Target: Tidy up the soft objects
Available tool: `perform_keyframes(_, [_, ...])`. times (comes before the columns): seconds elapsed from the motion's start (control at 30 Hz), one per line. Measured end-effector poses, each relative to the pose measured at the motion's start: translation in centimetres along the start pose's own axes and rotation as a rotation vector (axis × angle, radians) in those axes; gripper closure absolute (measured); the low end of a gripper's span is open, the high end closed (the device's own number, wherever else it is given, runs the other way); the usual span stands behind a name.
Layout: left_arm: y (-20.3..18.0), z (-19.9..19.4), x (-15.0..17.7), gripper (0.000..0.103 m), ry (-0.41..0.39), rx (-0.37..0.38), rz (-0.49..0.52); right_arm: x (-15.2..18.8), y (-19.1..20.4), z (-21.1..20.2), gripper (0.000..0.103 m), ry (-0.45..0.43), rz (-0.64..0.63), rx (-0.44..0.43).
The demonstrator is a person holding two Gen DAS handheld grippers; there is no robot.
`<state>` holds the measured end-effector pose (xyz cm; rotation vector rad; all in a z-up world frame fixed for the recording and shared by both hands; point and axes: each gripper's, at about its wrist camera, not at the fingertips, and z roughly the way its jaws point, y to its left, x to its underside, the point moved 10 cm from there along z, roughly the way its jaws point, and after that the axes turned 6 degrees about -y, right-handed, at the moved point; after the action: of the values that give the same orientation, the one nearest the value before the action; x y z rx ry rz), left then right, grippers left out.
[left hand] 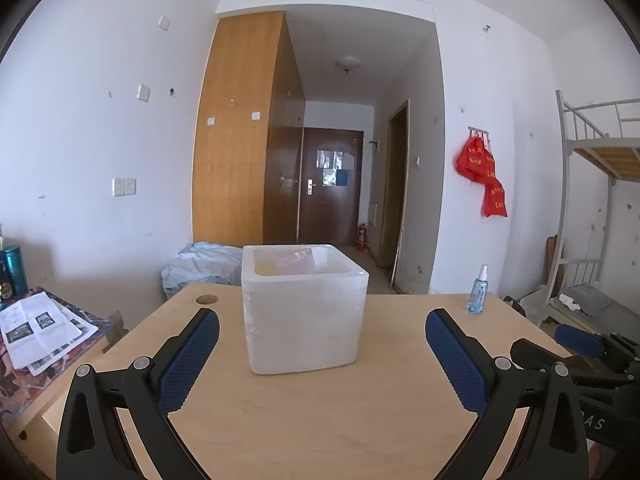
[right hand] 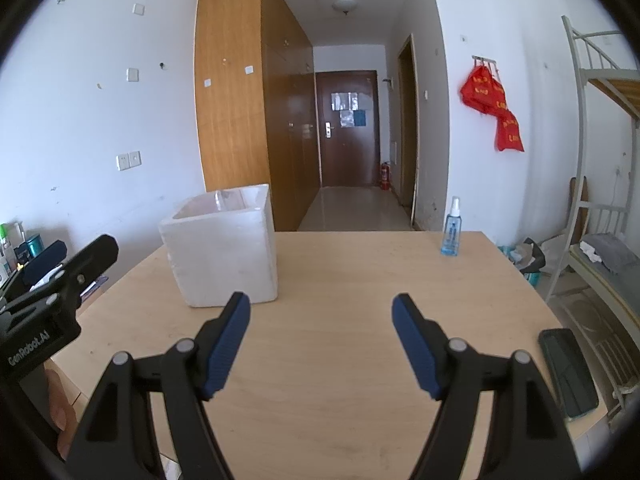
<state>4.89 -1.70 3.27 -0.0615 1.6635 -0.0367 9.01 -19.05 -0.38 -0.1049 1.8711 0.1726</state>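
Note:
A white foam box (left hand: 304, 308) stands on the wooden table (left hand: 320, 420), straight ahead of my left gripper (left hand: 322, 326). Something pink and yellow shows faintly inside its rim (left hand: 288, 266), too dim to name. The left gripper's blue-padded fingers are wide apart with nothing between them, just short of the box. In the right wrist view the same box (right hand: 222, 248) sits ahead to the left. My right gripper (right hand: 320, 306) hovers open over bare table, empty. The left gripper (right hand: 60, 264) also shows at that view's left edge.
A blue spray bottle (right hand: 451, 228) stands at the table's far right. A dark phone-like slab (right hand: 568, 372) lies near the right edge. Papers (left hand: 36, 330) and bottles (left hand: 14, 270) sit on a side surface to the left. A bunk bed frame (right hand: 600, 200) stands right.

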Motion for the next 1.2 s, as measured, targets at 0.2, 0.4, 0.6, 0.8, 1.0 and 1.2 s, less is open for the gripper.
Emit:
perform_keyframes(0.2, [-0.12, 0.06, 0.05, 0.000, 0.000, -0.005, 0.002, 0.12, -0.02, 0.03, 0.026, 0.001, -0.002, 0.002])
perform_keyframes(0.4, [-0.18, 0.09, 0.05, 0.000, 0.002, -0.002, 0.003, 0.12, -0.01, 0.19, 0.026, 0.005, -0.001, 0.000])
perform_keyframes(0.6, [-0.13, 0.17, 0.22, 0.000, 0.005, 0.001, 0.003, 0.03, 0.00, 0.12, 0.026, 0.005, 0.000, 0.003])
perform_keyframes(0.8, [0.02, 0.21, 0.25, 0.000, -0.001, 0.001, 0.004, -0.01, -0.02, 0.09, 0.026, 0.003, 0.001, 0.002])
perform_keyframes(1.0, [0.27, 0.13, 0.42, 0.000, 0.001, -0.001, 0.004, -0.11, 0.00, 0.02, 0.026, 0.003, 0.000, 0.001])
perform_keyframes(1.2, [0.44, 0.12, 0.37, 0.000, 0.000, -0.002, 0.003, -0.25, -0.09, -0.01, 0.026, 0.001, 0.001, 0.007])
